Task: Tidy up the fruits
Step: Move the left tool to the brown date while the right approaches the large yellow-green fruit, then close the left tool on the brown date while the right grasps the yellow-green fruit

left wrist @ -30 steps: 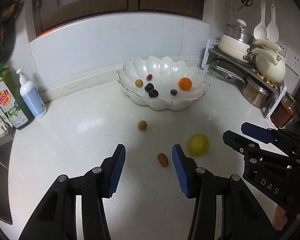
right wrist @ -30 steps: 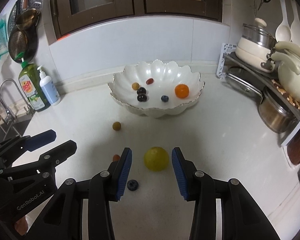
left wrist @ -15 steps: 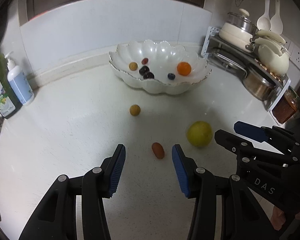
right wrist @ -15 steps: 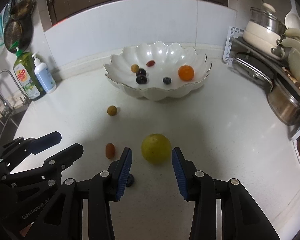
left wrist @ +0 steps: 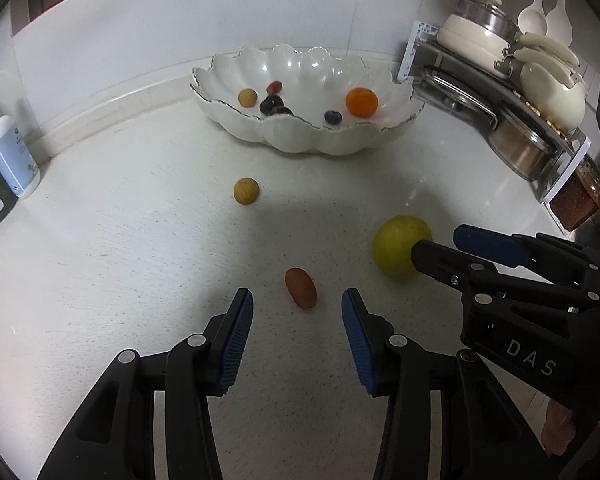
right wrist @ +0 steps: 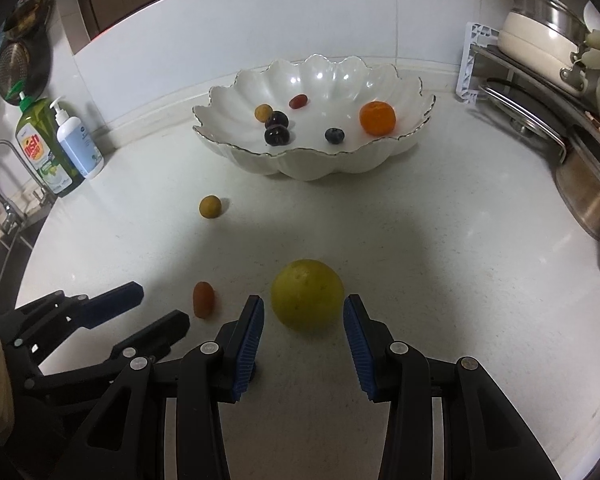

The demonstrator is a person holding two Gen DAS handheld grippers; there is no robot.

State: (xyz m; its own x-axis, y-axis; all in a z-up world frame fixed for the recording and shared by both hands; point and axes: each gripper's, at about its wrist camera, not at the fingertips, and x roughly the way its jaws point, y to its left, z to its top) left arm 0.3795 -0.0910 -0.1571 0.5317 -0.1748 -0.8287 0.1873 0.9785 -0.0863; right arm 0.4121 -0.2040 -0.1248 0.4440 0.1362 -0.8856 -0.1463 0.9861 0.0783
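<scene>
Right gripper (right wrist: pixel 304 316) gapes around the dimpled round yellow-green fruit (right wrist: pixel 307 294); left gripper (left wrist: pixel 297 306) gapes by the smooth oval tomato (left wrist: pixel 300 288).

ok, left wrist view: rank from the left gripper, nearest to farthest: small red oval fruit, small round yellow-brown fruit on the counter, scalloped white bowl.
From the left gripper:
1. Small red oval fruit: just ahead of the open fingertips, on the counter.
2. Small round yellow-brown fruit: farther back, slightly left.
3. Scalloped white bowl: farthest, near the back wall.
</scene>
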